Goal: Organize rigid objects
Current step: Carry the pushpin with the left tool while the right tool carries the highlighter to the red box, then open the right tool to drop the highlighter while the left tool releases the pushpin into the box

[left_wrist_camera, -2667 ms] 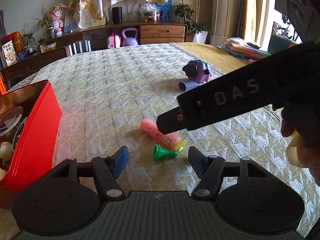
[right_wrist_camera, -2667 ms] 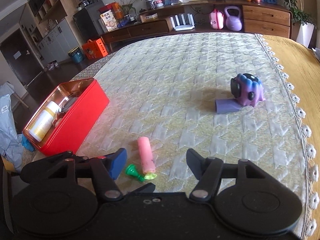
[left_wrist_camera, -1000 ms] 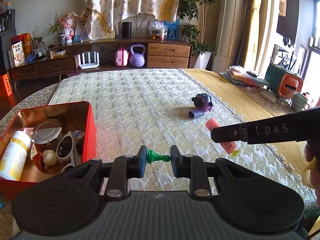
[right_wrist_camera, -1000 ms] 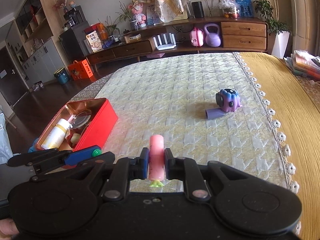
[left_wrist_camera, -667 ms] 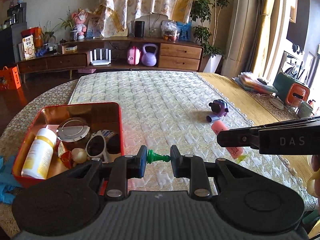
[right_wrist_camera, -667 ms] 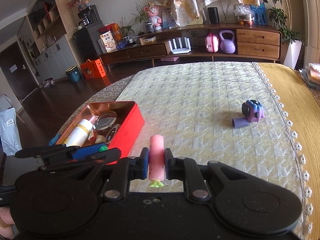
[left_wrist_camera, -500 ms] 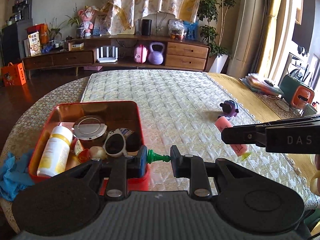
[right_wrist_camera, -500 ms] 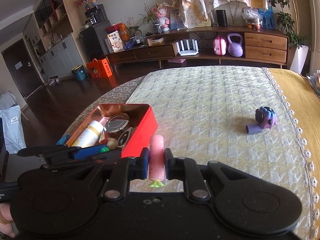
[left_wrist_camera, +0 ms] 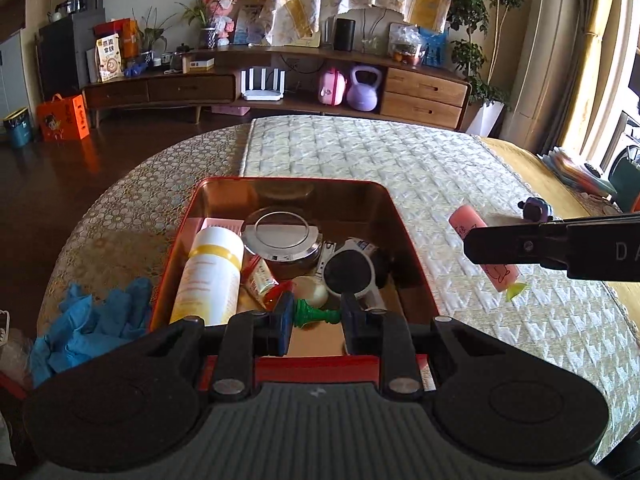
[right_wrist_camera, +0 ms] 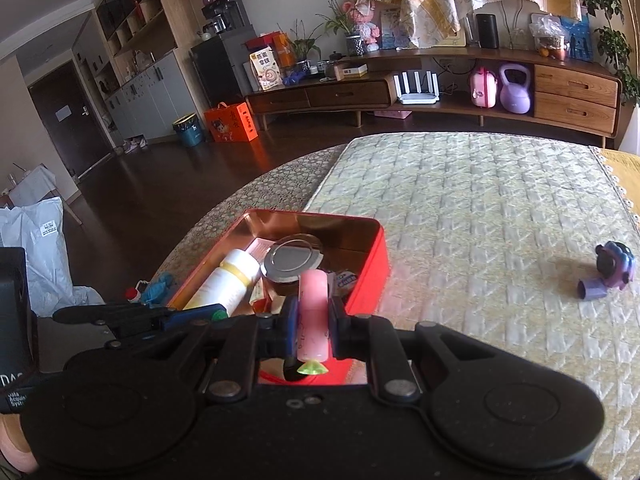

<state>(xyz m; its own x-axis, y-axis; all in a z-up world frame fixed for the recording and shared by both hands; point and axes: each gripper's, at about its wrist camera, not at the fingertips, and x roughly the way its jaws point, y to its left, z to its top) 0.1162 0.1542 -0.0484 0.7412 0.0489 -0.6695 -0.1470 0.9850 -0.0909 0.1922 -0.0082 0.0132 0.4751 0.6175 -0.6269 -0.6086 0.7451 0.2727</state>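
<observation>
Left fingers: closed on green pawn, low centre, over red tin
Right fingers: clamp pink tube
Tip: release low into a gap

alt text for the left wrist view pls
The left hand-held gripper holds a green pawn over a red tin of odds and ends. At right, the right hand-held gripper carries a pink tube above the quilted cloth.

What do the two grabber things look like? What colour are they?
Both are black plastic. The left gripper has two round discs, silver screws and blue pads. The right gripper looks the same, with white letters "DA" on its side.
</observation>
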